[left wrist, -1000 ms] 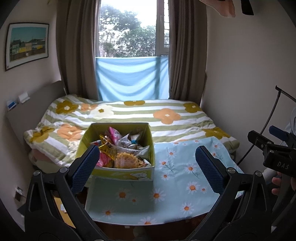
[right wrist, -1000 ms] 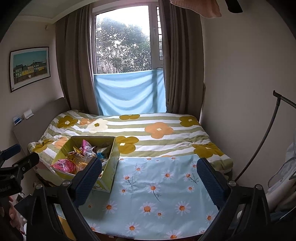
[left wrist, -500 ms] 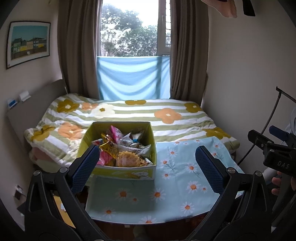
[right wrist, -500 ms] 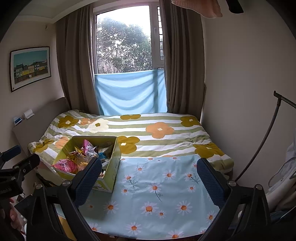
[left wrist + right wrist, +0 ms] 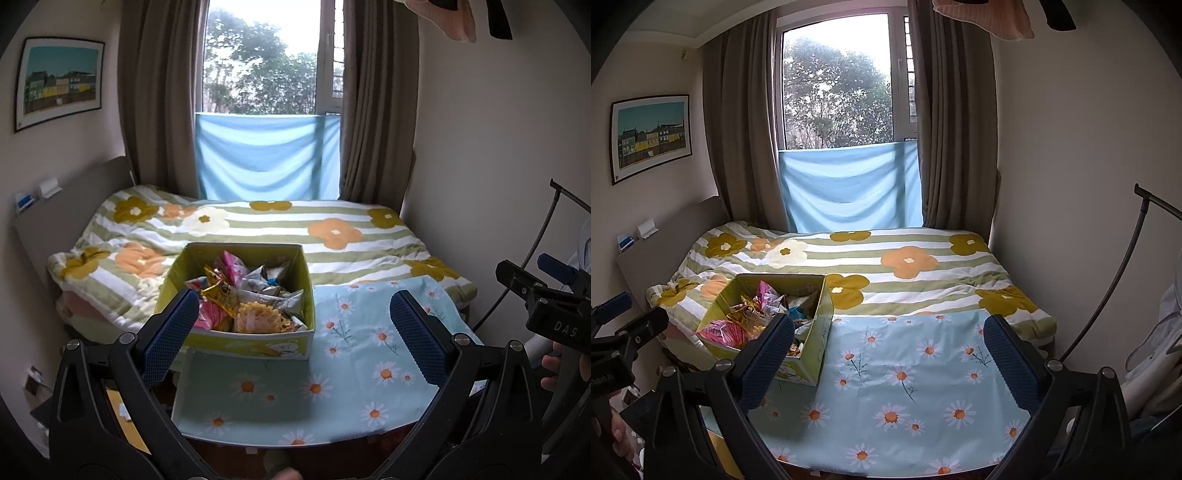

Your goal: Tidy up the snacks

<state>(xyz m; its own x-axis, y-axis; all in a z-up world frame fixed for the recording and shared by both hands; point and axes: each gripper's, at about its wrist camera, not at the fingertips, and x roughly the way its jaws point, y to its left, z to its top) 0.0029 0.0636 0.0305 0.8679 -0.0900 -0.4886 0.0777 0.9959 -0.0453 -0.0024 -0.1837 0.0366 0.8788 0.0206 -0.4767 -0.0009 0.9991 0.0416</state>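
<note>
The only writing that reads clearly is "DAS", white on the black body of the right gripper (image 5: 554, 314) as it shows at the right edge of the left wrist view (the printing on the snack wrappers and the cartoon figures on the box front are too small to make out).

The left gripper (image 5: 295, 332) hangs released, its blue-padded fingers (image 5: 171, 334) spread wide with nothing between them. The yellow-green snack box (image 5: 255, 345) sits just ahead of the left finger, its open top crowded with snack packets (image 5: 236, 295) in pink, gold and silver.

The right gripper is likewise spread wide and empty in its own view (image 5: 890, 358). There the box (image 5: 822, 332) stands ahead of and partly behind the left finger (image 5: 764, 362), near the left edge of the daisy-print cloth (image 5: 905, 387).

Between and beyond the right gripper's fingers the cloth lies flat and bare up to its far edge, where it meets the striped floral blanket (image 5: 886, 266). The cloth's near edge runs below the fingertips in both views.
</note>
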